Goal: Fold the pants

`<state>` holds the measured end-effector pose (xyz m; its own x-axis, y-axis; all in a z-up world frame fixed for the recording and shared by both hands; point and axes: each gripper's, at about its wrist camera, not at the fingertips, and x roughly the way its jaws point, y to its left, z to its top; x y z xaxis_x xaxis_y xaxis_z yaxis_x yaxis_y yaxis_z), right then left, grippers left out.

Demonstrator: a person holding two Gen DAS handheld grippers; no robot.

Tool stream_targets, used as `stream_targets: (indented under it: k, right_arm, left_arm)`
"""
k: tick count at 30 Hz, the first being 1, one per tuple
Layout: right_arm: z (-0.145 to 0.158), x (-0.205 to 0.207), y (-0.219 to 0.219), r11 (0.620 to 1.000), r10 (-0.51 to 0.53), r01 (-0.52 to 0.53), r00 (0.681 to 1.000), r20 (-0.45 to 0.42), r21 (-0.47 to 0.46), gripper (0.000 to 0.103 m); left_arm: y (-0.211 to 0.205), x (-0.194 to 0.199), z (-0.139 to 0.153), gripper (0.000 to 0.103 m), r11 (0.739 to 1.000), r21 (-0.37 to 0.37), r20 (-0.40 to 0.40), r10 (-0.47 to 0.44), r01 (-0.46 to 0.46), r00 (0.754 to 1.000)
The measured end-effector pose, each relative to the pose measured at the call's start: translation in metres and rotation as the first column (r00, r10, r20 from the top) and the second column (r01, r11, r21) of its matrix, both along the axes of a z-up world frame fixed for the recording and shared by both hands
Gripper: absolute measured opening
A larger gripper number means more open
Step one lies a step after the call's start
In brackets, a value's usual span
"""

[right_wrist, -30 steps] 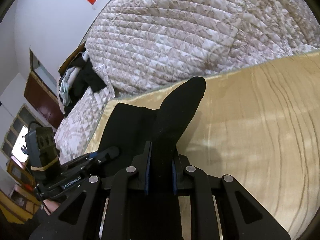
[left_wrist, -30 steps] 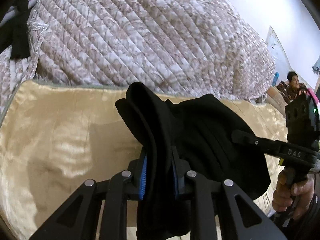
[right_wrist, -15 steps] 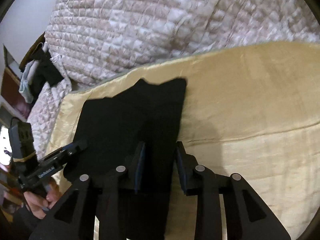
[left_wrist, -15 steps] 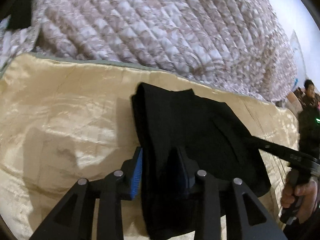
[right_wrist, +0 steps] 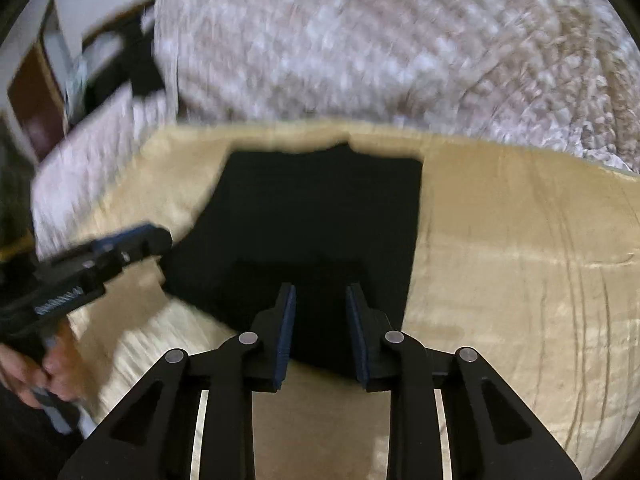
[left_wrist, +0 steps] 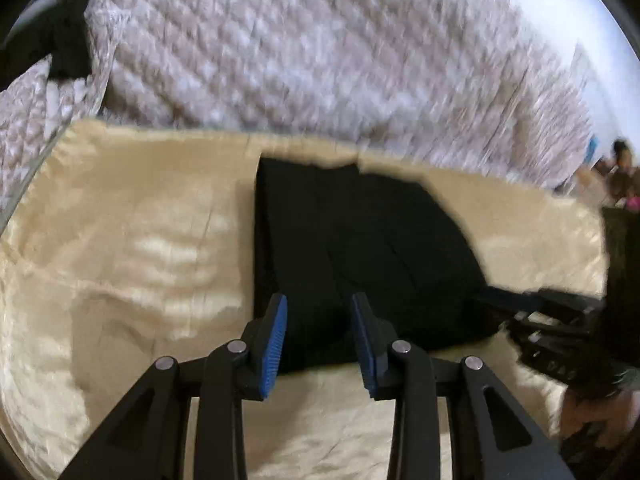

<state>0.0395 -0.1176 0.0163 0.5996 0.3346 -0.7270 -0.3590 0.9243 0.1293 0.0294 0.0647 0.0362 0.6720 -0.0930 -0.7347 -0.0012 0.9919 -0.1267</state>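
Observation:
The black pants lie folded flat on the golden satin sheet; they also show in the right wrist view. My left gripper is open and empty, its blue pads just above the pants' near edge. My right gripper is open and empty over the near edge too. The right gripper also shows at the right of the left wrist view, and the left gripper at the left of the right wrist view. Both views are motion-blurred.
A big quilted patterned blanket is heaped behind the sheet. Dark clothes and a brown cabinet stand at the far left. A person sits at the far right.
Both grippers held the pants raised, then opened and let go. The pants now lie flat on the sheet, and both grippers have drawn back toward the near edge.

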Motion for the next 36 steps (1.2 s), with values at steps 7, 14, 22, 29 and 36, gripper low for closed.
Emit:
stream_targets:
  k: [7,14,22,29,36]
  right_arm:
    - [0.001,-0.002,-0.006,1.0,-0.019,0.019,1.0,0.011,-0.007,0.026]
    - [0.014,-0.007,-0.002,1.0,0.011,-0.012,0.998,0.054,0.015,0.026]
    - [0.015,-0.004,-0.006,1.0,-0.006,0.004,0.999,0.05,0.03,0.026]
    - [0.012,-0.001,-0.004,0.999,-0.013,0.012,0.999,0.042,0.032,0.026]
    - [0.011,-0.005,-0.001,0.999,0.001,-0.002,0.999,0.036,0.041,0.026]
  left_arm:
    - [0.004,0.0,0.0,0.036,1.0,-0.008,-0.004,0.0,0.0,1.0]
    - [0.003,-0.001,0.005,0.036,0.999,0.052,0.023,0.009,-0.01,1.0]
    - [0.004,-0.004,0.012,0.036,0.995,0.099,0.044,0.029,-0.033,0.999]
    - [-0.005,-0.009,0.019,0.036,0.996,0.093,0.074,-0.003,-0.003,0.997]
    - [-0.012,-0.012,0.017,0.036,0.995,0.098,0.068,-0.032,0.025,0.997]
